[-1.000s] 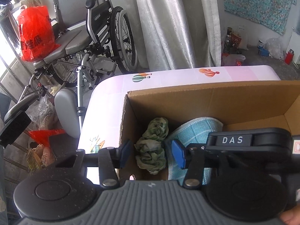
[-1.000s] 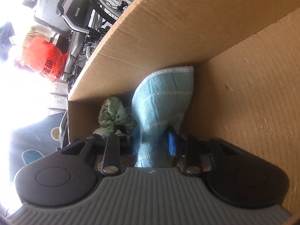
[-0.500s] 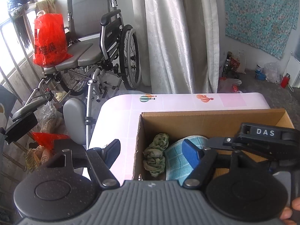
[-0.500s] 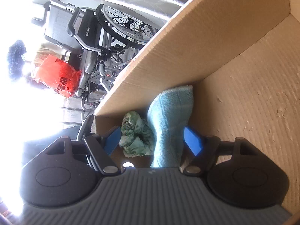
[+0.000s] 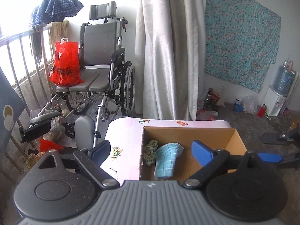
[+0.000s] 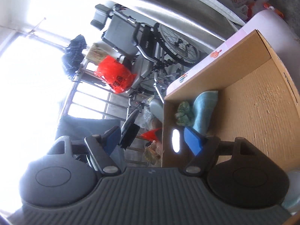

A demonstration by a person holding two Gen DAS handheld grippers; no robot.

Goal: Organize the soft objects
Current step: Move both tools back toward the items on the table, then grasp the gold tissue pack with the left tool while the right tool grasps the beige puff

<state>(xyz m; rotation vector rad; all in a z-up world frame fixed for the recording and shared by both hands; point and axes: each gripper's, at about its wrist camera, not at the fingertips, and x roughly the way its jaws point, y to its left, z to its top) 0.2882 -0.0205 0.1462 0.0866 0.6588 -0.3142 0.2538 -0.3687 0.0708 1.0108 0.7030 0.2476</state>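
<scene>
An open cardboard box (image 5: 189, 133) stands on a pink table (image 5: 123, 131). Inside it, at the left end, lie a crumpled green cloth (image 5: 151, 151) and a rolled light-blue checked towel (image 5: 166, 159). Both also show in the right wrist view: the green cloth (image 6: 182, 113) and the towel (image 6: 204, 108) in the box (image 6: 258, 101). My left gripper (image 5: 150, 152) is open and empty, held above and in front of the box. My right gripper (image 6: 152, 138) is open and empty, outside the box at its near edge; its fingers (image 5: 270, 157) show at the right of the left wrist view.
A wheelchair (image 5: 97, 78) with a red plastic bag (image 5: 65, 67) on its seat stands beyond the table to the left. A pale curtain (image 5: 166, 46) hangs behind. A water dispenser (image 5: 281, 93) and bottles sit on the floor at the right.
The right gripper opened, let go of the blue towel and drew back out of the box. The left gripper opened wider and pulled up and back. Towel and green cloth stay in the box.
</scene>
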